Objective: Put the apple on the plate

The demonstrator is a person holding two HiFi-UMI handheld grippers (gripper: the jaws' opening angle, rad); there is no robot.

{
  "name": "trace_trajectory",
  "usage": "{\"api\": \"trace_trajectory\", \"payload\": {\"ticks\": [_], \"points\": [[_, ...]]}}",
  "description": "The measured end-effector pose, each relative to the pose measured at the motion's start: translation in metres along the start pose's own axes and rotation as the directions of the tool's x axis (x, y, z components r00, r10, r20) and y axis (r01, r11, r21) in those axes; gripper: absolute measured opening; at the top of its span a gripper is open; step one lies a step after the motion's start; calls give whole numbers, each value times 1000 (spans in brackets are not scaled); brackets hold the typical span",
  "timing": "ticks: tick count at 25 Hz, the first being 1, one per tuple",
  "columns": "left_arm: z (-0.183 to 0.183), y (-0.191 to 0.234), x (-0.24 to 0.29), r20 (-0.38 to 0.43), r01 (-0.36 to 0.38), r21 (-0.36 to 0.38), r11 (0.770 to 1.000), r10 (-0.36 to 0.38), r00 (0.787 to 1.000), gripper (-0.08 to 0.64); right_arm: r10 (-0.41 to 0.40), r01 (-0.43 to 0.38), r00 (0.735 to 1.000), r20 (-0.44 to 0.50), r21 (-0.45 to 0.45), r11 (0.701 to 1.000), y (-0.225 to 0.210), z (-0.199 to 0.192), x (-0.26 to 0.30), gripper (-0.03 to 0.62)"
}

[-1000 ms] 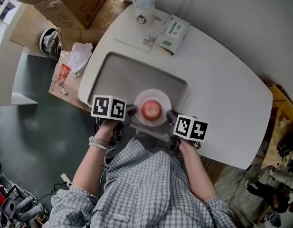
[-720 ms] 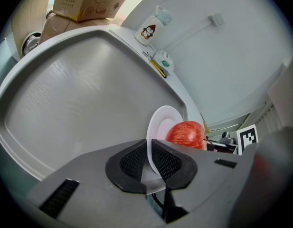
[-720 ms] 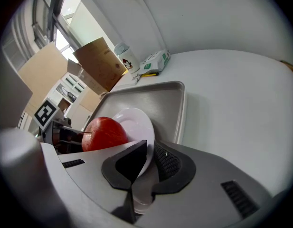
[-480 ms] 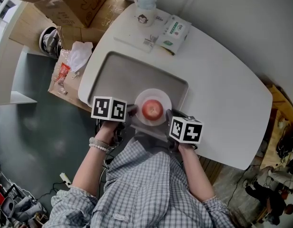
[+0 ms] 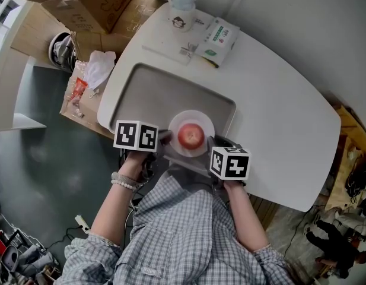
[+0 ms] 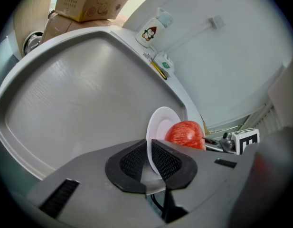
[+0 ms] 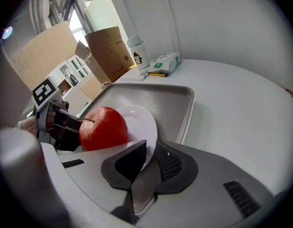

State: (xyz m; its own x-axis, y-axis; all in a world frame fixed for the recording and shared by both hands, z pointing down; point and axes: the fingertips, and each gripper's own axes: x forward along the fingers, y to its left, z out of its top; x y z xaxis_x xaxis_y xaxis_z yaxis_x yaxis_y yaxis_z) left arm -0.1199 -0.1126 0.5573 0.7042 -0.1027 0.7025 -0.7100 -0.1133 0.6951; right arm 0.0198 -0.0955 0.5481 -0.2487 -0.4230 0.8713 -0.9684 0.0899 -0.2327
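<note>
A red apple (image 5: 190, 136) rests on a small white plate (image 5: 201, 121) at the near edge of the grey tray (image 5: 147, 91). My left gripper (image 5: 163, 140) is shut on the plate's left rim; in the left gripper view the rim (image 6: 149, 136) runs between the black pads (image 6: 135, 161) and the apple (image 6: 185, 134) sits just beyond. My right gripper (image 5: 210, 143) is shut on the plate's right rim; the right gripper view shows the plate (image 7: 139, 120) in the jaws, with the apple (image 7: 104, 128) to the left.
At the table's far edge stand a white cup with a cartoon print (image 5: 179, 6), a pack of tissues (image 5: 217, 39) and a small clip (image 5: 185, 52). Cardboard boxes (image 5: 91, 2) and bags (image 5: 95, 70) lie on the floor to the left. The white tabletop (image 5: 283, 111) stretches right.
My right gripper has turned and shifted slightly left, closer to the plate's rim. The left gripper, plate and apple have stayed put.
</note>
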Motion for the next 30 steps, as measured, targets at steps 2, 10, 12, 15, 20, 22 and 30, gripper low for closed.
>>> {"api": "trace_trajectory", "payload": {"ticks": [2,10,12,15,20,22,30], "points": [[0,0,0,-1,-3,-2,1000,3,1000,34,0,0,1000,0,-5,1000,0,0,0,46],[0,0,0,13,-3,-31,1000,3,1000,34,-5,5,1000,-1,-20,1000,0,0,0,46],[1,-1,0,19,4,-38,999,-3,1000,35,-5,5,1000,-2,-27,1000,0,0,0,46],[2,-2,0,31,27,-58,998,-25,999,34,-4,4,1000,-4,-38,999,0,0,0,46],[3,-3,0,42,26,-60,998,-23,999,35,-5,4,1000,-7,-86,996,2,1,1,49],[3,-3,0,44,22,-56,998,-19,999,35,-8,7,1000,-7,-94,996,2,1,0,51],[5,-9,-2,70,61,-58,996,-57,996,89,9,-7,1000,17,-102,995,4,5,-2,81]]}}
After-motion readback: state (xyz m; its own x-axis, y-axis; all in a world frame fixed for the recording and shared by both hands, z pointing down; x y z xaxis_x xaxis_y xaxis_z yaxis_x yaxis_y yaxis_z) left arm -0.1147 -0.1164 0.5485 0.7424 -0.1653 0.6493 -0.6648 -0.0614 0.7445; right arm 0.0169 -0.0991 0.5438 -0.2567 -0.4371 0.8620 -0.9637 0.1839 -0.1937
